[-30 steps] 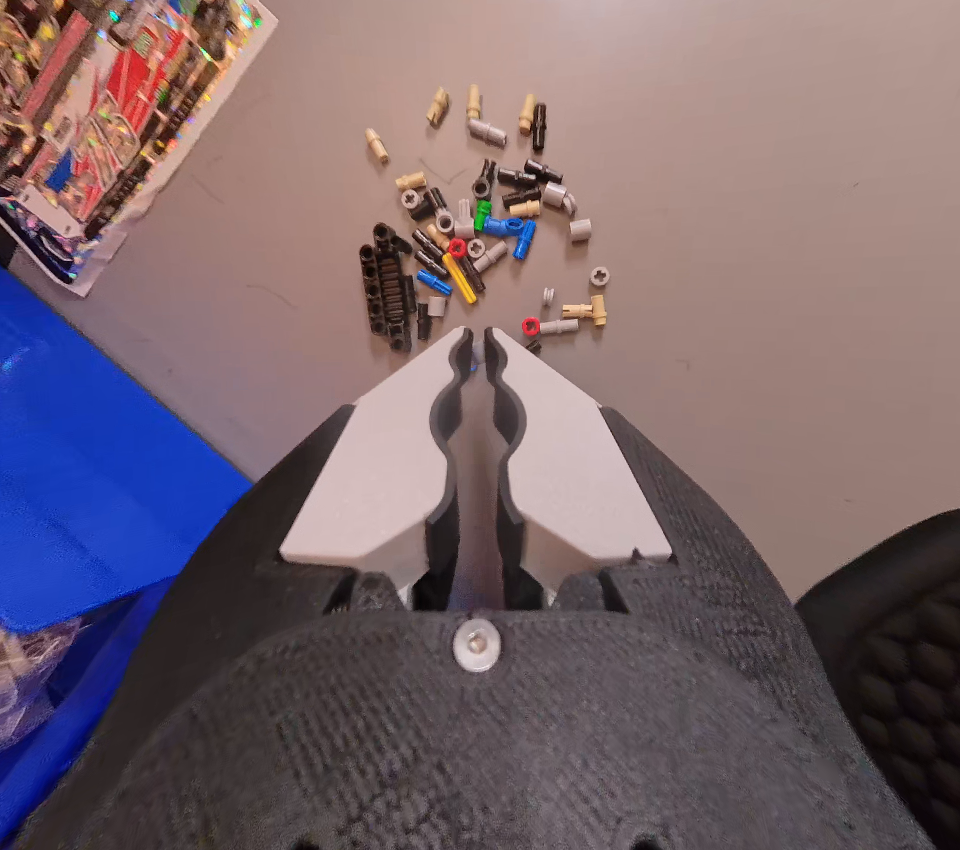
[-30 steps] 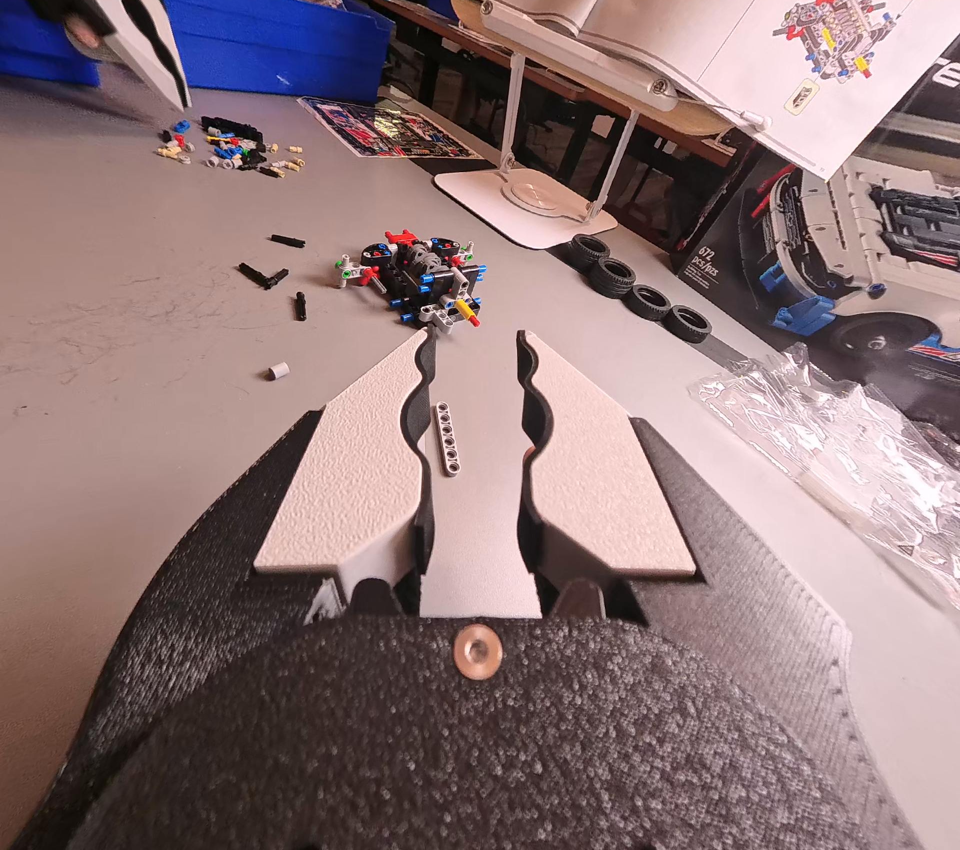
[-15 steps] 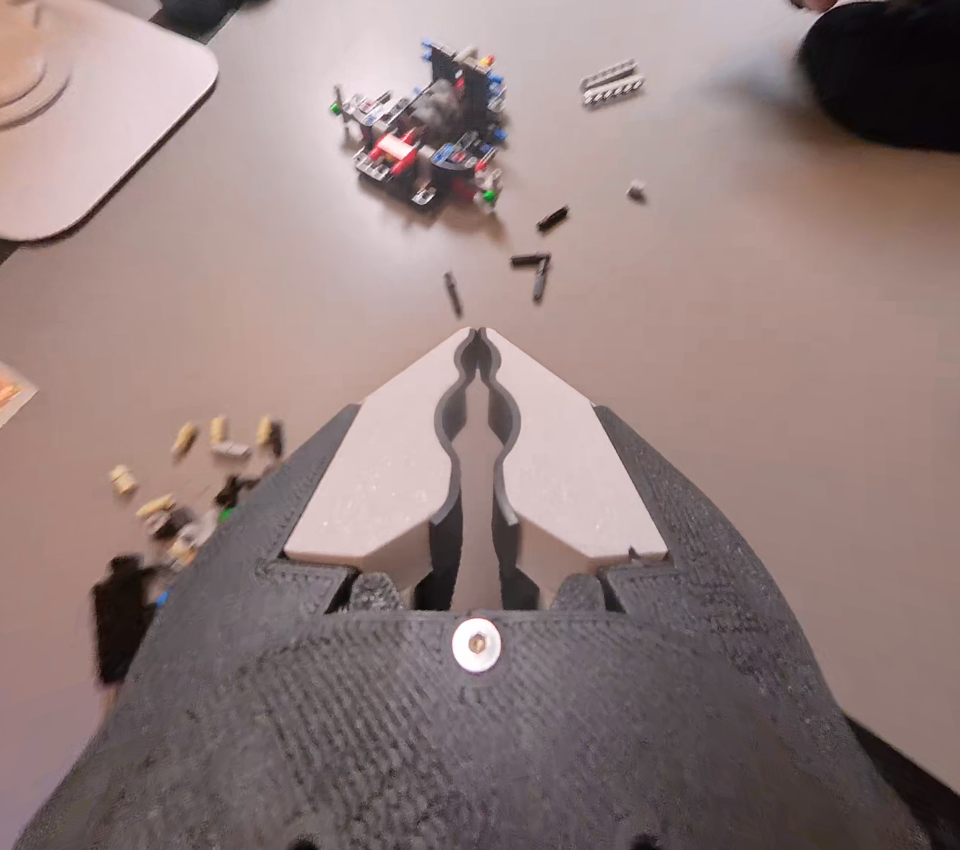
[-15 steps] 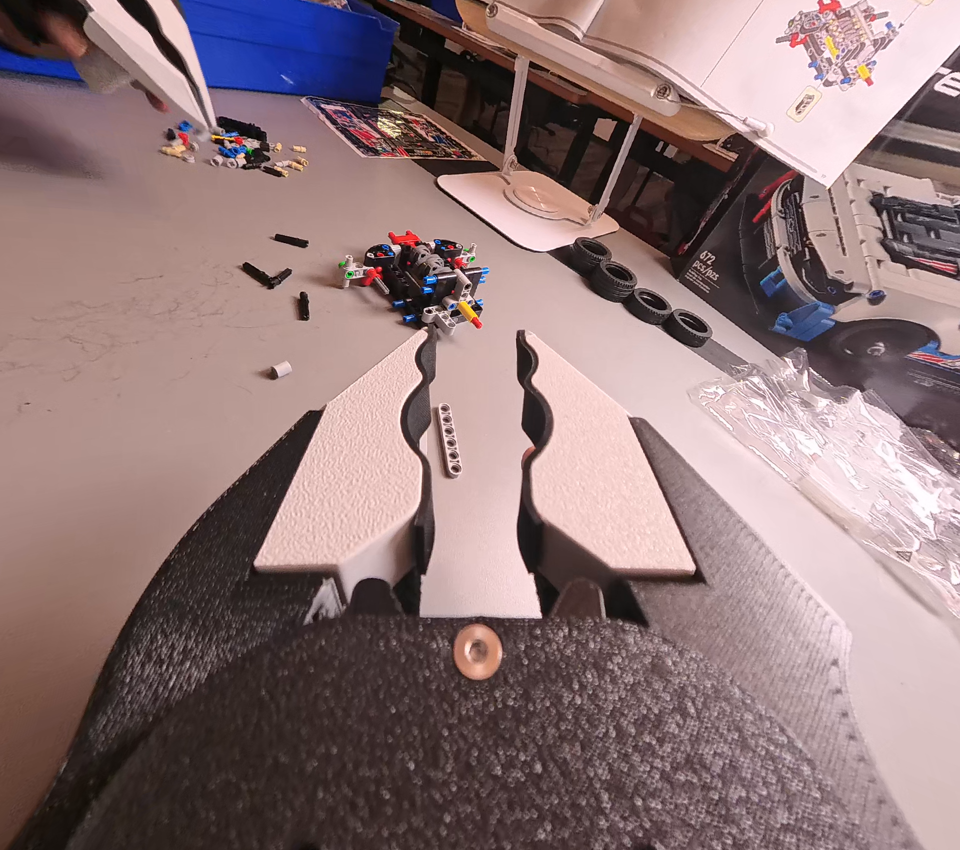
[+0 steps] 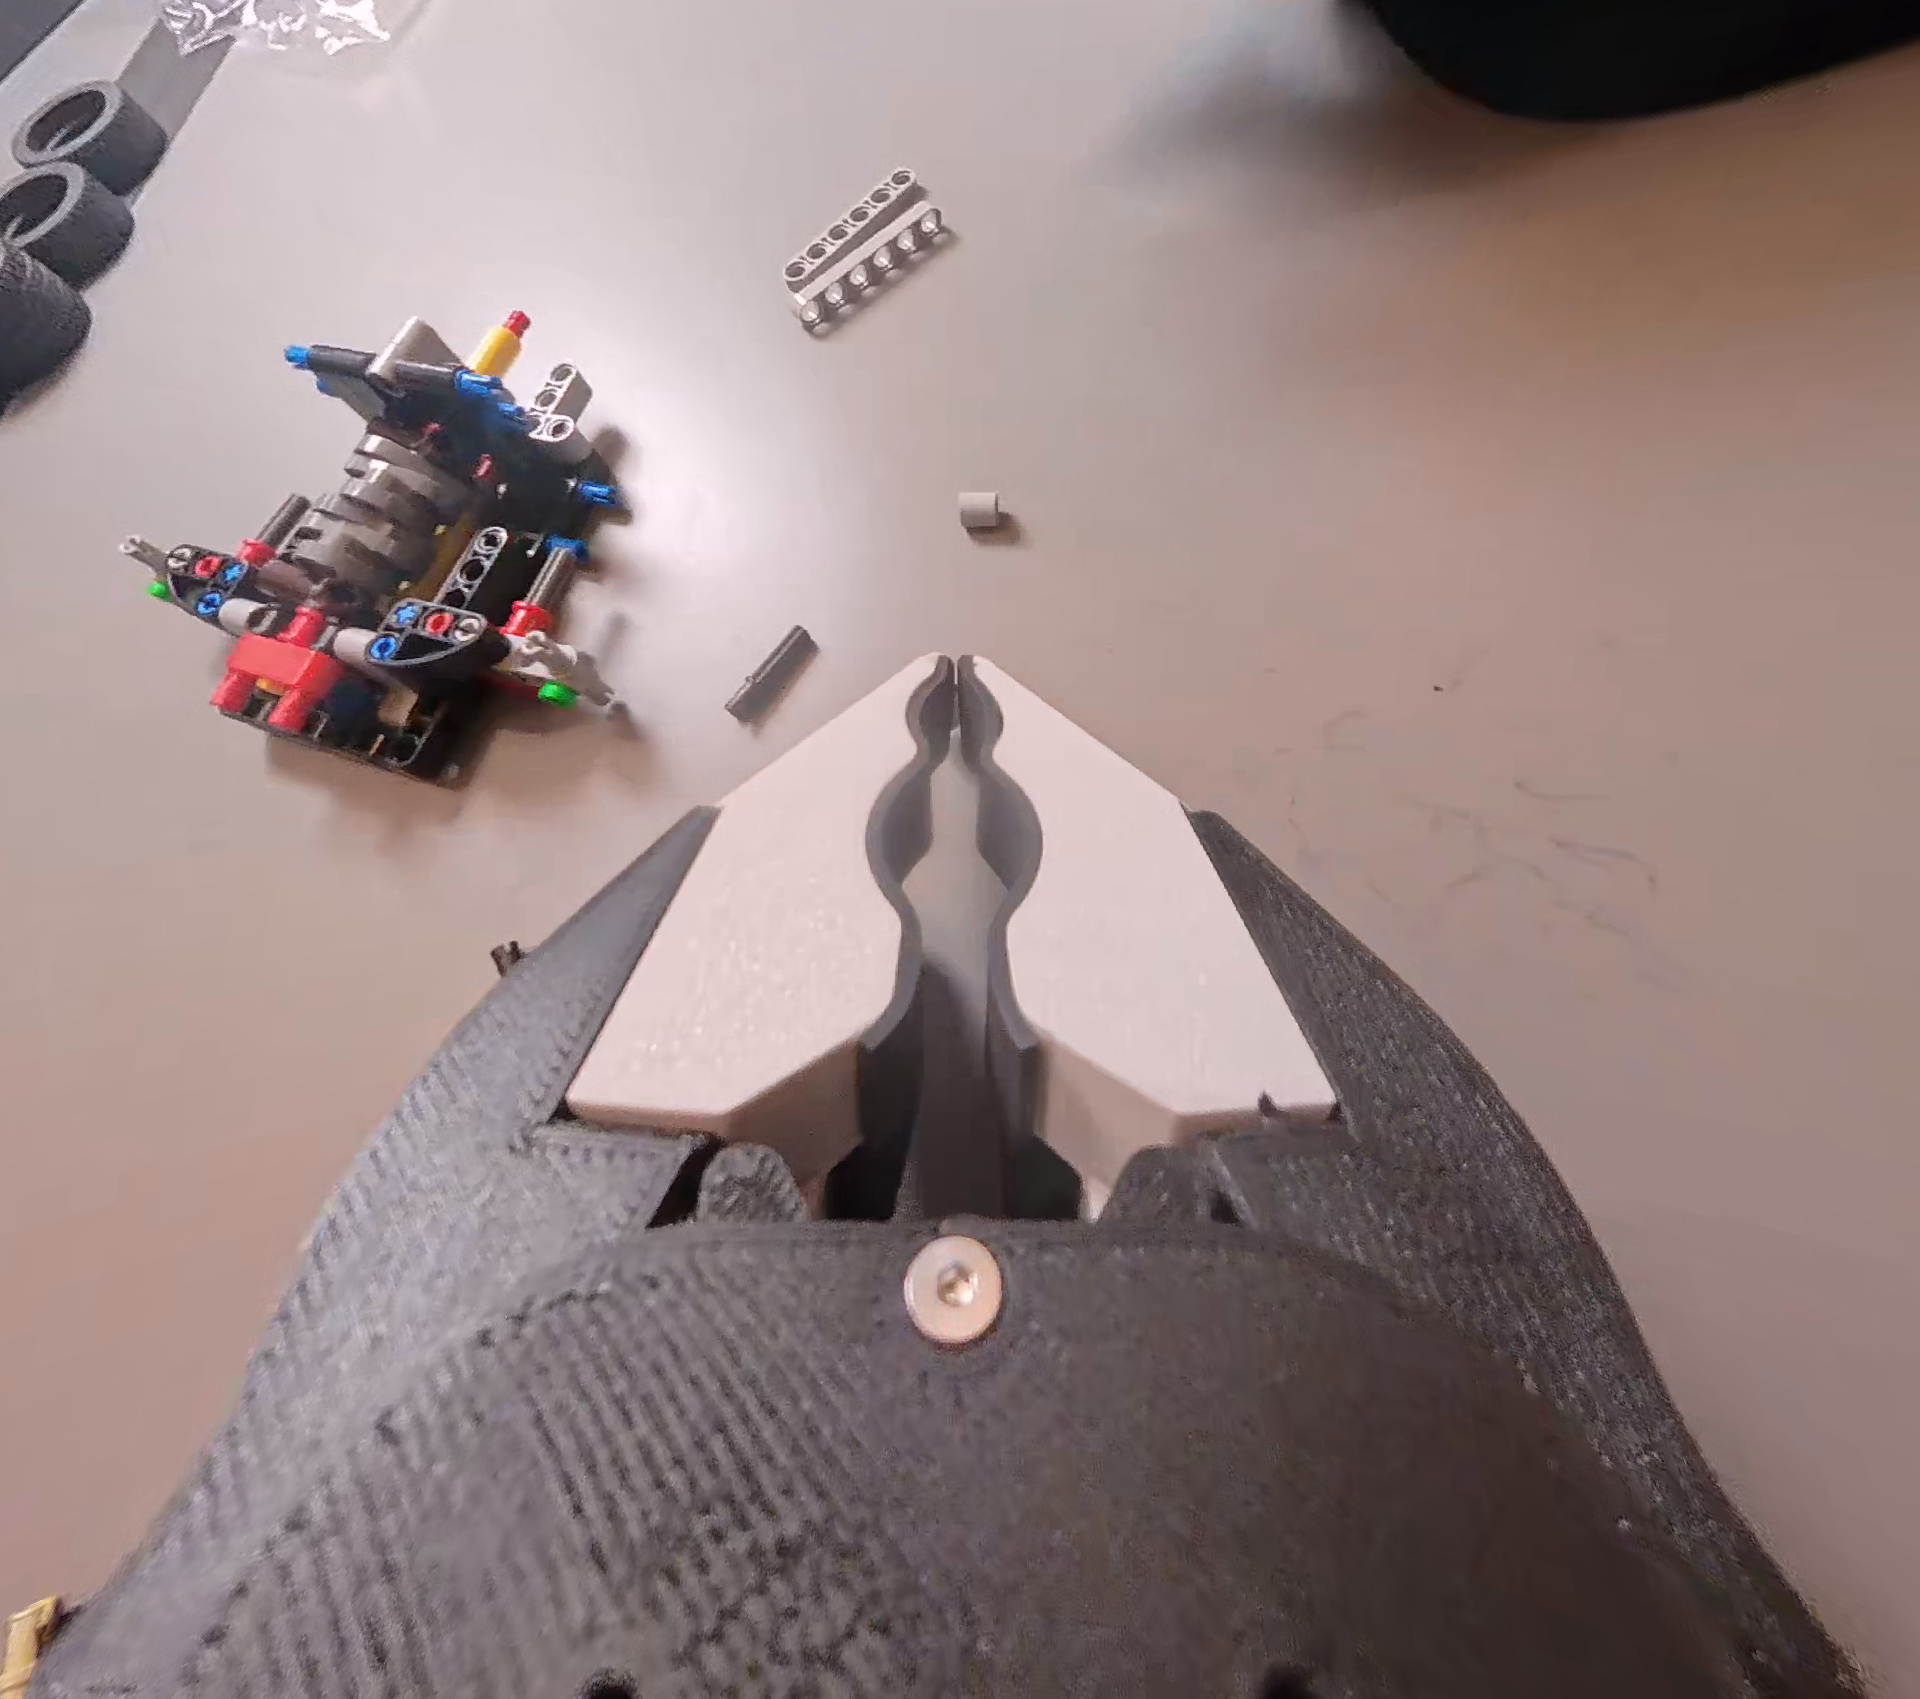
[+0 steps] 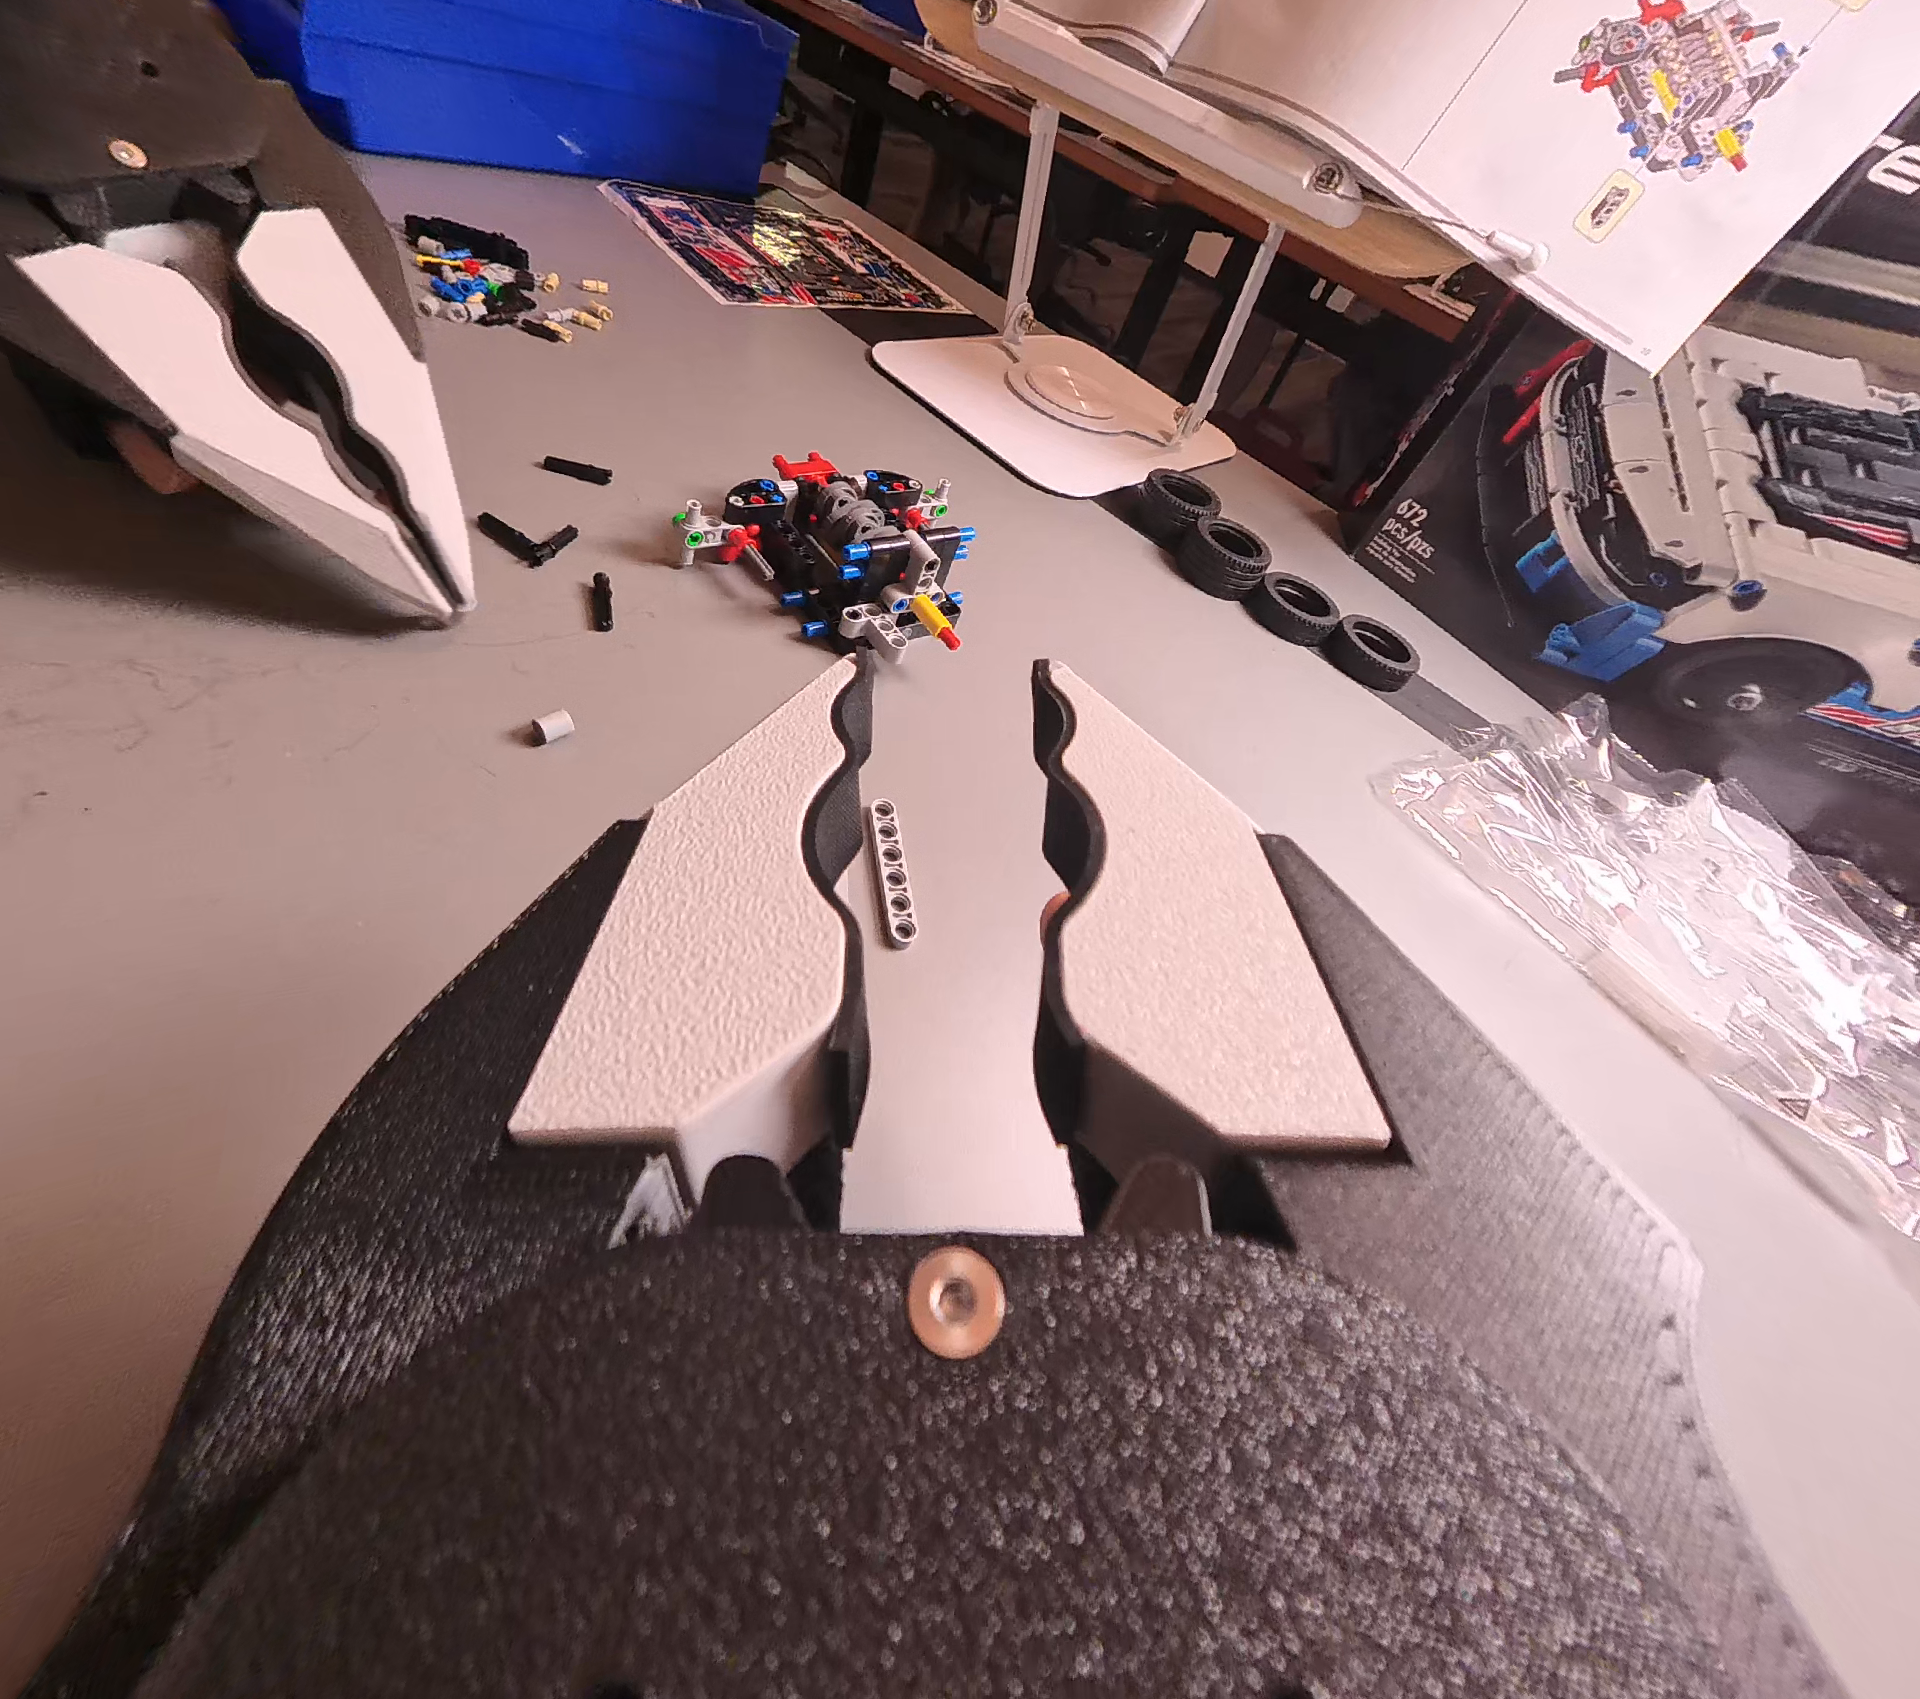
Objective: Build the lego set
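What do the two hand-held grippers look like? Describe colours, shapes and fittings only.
Both the left gripper and the right gripper have a rough black woven-textured body with one silver screw, plus two pale grey wedge-shaped jaws lined with wavy dark grey inner edges. No cables show.

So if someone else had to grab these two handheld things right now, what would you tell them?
Left gripper: jaws shut, apparently empty, hovering near a short black pin.
Right gripper: jaws open, empty, over the flat grey holed beam lying on the grey table.
The half-built black, red and blue lego chassis sits mid-table; the loose pile of small parts lies farther back; four black tyres wait beside the stand.
Done: chassis core. Left: beam, pins, grey bush, tyres.
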The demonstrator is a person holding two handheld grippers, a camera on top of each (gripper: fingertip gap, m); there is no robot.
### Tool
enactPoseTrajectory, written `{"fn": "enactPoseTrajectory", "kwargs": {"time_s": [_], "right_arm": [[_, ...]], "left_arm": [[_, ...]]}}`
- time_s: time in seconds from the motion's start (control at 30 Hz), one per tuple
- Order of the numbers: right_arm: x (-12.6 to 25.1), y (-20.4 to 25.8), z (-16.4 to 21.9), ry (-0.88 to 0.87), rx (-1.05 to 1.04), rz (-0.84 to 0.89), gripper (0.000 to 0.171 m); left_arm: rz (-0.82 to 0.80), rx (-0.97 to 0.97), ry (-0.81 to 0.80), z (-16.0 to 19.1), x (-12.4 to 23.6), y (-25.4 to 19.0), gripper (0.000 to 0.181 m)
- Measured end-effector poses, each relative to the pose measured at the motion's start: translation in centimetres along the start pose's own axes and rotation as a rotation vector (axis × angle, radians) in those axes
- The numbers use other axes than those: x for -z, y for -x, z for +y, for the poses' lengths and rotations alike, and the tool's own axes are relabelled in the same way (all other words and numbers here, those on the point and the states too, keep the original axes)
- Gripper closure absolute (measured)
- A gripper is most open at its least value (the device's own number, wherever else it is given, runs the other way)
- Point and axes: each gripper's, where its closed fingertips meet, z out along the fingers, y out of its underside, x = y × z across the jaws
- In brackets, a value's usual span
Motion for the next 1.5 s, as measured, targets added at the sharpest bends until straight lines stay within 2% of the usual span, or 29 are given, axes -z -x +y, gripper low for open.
{"fn": "enactPoseTrajectory", "kwargs": {"time_s": [0.2,0.3,0.4,0.57,0.67,0.8,0.97,1.23,1.5], "right_arm": [[0.0,0.1,0.0,0.003,0.003,-0.003,0.143],[0.0,0.0,0.0,0.0,0.003,0.001,0.143],[0.1,0.0,-0.1,-0.005,0.002,0.003,0.143],[0.0,0.3,-0.3,-0.008,0.006,-0.007,0.143],[-0.1,0.3,-0.2,-0.008,0.001,-0.01,0.143],[-0.2,0.3,0.0,-0.002,-0.008,-0.009,0.143],[-0.2,0.3,0.1,0.005,-0.006,-0.006,0.143],[-0.3,0.4,0.3,0.011,-0.005,-0.012,0.143],[-0.1,0.0,0.1,0.003,-0.008,0.002,0.143]], "left_arm": [[0.002,-0.012,0.038,1.0,0.8,-0.3,0.171],[-0.022,0.003,-0.009,0.5,2.8,0.4,0.164],[-0.15,0.078,-0.021,1.3,6.7,3.7,0.163],[-0.589,0.268,0.067,7.6,17.2,12.1,0.171],[-0.643,0.383,0.137,11.1,19.9,12.5,0.169],[-0.585,0.421,0.247,14.0,19.0,11.2,0.166],[-0.502,0.38,0.328,15.2,17.5,10.2,0.169],[-0.443,0.324,0.28,13.2,15.4,10.5,0.168],[-0.423,0.32,0.318,13.4,13.7,11.4,0.173]]}}
